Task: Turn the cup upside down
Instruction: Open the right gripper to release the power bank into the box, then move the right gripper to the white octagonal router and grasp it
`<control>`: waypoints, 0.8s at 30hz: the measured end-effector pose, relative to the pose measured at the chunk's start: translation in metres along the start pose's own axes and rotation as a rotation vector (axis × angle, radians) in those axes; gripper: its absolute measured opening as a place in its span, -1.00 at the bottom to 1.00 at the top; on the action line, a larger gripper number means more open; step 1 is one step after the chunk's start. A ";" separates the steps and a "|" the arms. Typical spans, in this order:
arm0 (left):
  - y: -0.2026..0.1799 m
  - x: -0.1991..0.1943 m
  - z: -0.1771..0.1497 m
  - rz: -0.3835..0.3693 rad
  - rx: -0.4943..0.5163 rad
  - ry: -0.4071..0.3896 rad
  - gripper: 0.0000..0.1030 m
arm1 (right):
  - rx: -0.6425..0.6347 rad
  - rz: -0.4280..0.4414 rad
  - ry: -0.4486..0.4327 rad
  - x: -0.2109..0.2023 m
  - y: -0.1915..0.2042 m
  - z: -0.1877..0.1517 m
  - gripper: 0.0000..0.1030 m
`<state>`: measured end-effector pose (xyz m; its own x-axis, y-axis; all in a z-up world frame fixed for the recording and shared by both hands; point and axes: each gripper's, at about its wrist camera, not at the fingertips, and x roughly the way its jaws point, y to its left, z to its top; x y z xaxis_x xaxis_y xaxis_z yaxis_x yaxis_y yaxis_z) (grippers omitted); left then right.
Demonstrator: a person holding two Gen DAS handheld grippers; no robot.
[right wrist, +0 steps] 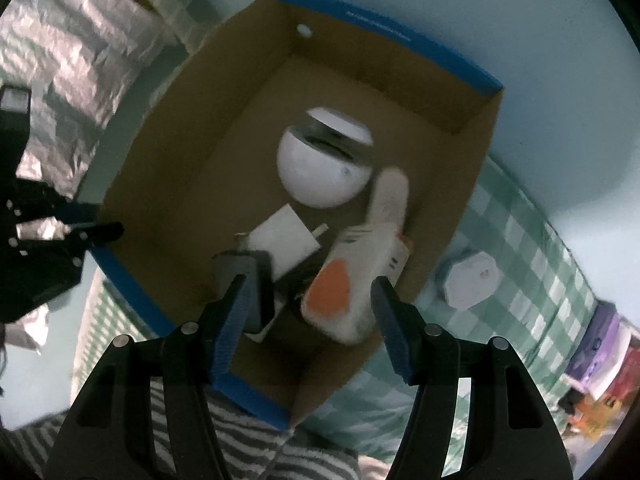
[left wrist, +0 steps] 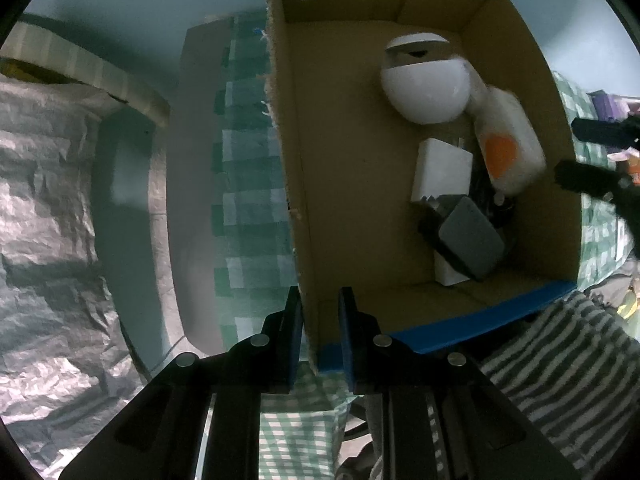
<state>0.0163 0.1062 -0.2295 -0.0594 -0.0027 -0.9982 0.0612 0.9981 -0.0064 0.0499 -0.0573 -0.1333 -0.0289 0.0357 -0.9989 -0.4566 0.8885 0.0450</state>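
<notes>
A white round cup [left wrist: 424, 88] [right wrist: 324, 172] sits in a brown cardboard box [left wrist: 360, 208] [right wrist: 192, 168] with blue edges, its dark mouth tipped toward the far wall. My left gripper [left wrist: 320, 320] is shut on the box's near-left wall at the corner. It also shows as a black shape at the left of the right wrist view. My right gripper [right wrist: 310, 300] hangs open over the box's near end. A blurred white bottle with an orange patch [right wrist: 340, 288] [left wrist: 508, 148] lies below, between its fingers, apart from the left pad. The cup is beyond its fingertips.
A white charger block [left wrist: 440, 172] [right wrist: 280, 244] and a grey pad [left wrist: 468, 236] lie in the box beside the bottle. A green checked cloth [left wrist: 248, 216], a striped towel [left wrist: 560, 352], crumpled foil [left wrist: 44, 208] and a white hexagonal object [right wrist: 472, 280] surround the box.
</notes>
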 end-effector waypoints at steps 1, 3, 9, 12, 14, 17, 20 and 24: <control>0.000 0.000 0.000 0.007 0.001 0.000 -0.66 | 0.012 0.004 -0.006 -0.003 -0.004 -0.001 0.23; 0.000 0.001 0.000 0.006 -0.003 0.002 -0.66 | 0.035 0.008 -0.017 -0.009 -0.010 -0.002 0.23; -0.002 0.002 -0.001 0.002 -0.001 0.009 -0.66 | 0.138 0.023 -0.044 -0.026 -0.042 -0.008 0.23; -0.002 0.003 -0.001 0.002 -0.004 0.009 -0.67 | 0.202 0.019 -0.055 -0.032 -0.064 -0.011 0.23; -0.003 0.003 -0.001 0.005 -0.002 0.010 -0.66 | 0.262 0.022 -0.056 -0.033 -0.084 -0.014 0.28; -0.002 0.003 -0.001 0.007 -0.002 0.011 -0.66 | 0.361 0.026 -0.037 -0.028 -0.114 -0.019 0.33; -0.002 0.003 -0.001 0.007 -0.005 0.013 -0.66 | 0.423 0.034 -0.020 -0.020 -0.136 -0.024 0.33; -0.002 0.003 0.000 0.006 -0.007 0.014 -0.67 | 0.485 0.035 0.008 -0.006 -0.158 -0.030 0.33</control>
<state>0.0158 0.1040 -0.2325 -0.0730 0.0045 -0.9973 0.0544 0.9985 0.0006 0.0955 -0.2111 -0.1338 -0.0447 0.0677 -0.9967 0.0117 0.9977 0.0672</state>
